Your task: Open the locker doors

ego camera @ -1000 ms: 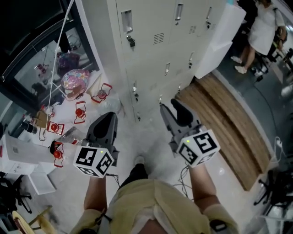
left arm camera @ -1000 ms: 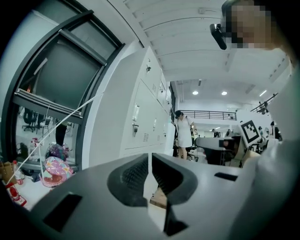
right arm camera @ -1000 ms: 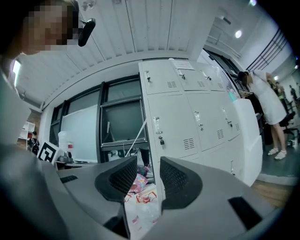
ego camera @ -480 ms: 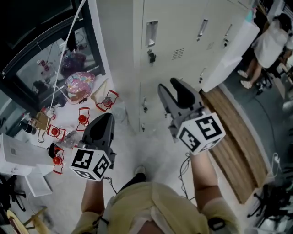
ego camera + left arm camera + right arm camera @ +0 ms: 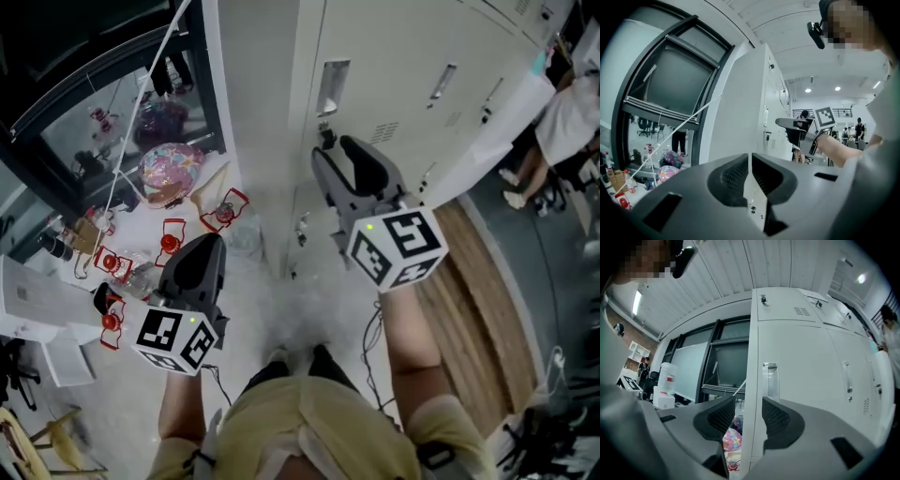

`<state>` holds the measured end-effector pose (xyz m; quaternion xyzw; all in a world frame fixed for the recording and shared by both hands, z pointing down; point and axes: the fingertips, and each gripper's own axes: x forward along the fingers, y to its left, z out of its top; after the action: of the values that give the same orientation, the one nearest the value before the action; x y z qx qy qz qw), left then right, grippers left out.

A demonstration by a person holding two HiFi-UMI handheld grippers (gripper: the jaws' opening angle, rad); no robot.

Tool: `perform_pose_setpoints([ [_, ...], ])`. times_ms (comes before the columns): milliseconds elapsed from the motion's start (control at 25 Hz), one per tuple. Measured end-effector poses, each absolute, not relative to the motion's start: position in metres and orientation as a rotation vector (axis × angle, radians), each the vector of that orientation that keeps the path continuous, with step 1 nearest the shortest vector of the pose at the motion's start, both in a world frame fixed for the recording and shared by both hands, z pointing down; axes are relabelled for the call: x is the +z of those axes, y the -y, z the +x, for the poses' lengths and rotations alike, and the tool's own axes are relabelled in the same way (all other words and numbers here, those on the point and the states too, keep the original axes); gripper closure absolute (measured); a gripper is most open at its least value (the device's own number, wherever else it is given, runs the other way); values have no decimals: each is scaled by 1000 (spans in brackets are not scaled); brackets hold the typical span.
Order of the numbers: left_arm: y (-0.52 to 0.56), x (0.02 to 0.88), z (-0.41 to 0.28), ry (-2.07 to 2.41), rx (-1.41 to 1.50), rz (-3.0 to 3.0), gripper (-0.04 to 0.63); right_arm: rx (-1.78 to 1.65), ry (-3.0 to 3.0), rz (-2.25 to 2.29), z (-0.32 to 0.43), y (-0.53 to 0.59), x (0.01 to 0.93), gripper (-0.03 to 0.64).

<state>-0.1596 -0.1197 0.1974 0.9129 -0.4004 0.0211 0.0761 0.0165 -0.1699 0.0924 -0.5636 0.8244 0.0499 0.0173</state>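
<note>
Pale grey metal locker bank (image 5: 403,56), upper centre-right, its near door shut with recessed handle (image 5: 771,380); right gripper (image 5: 749,411), jaws just spread and empty, aimed at that handle, presumably to grasp it; left gripper (image 5: 750,164), jaws clenched on nothing, idle lower left.

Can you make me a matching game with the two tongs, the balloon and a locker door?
Things:
1. left tongs
2. right tongs
3. balloon
4. locker door

Descriptions:
A. pink, on the floor
B. jaws together
C. white, with a handle
D. jaws apart

Pairs: 1-B, 2-D, 3-A, 4-C.

The right tongs have just been opening; nothing sits between them.
</note>
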Motion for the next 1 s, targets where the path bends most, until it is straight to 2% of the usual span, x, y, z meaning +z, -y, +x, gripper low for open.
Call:
perform_pose_setpoints([
  [1000, 91, 173, -148, 1740, -19, 2462, 591, 240, -2661, -1557, 18, 243, 67, 459],
])
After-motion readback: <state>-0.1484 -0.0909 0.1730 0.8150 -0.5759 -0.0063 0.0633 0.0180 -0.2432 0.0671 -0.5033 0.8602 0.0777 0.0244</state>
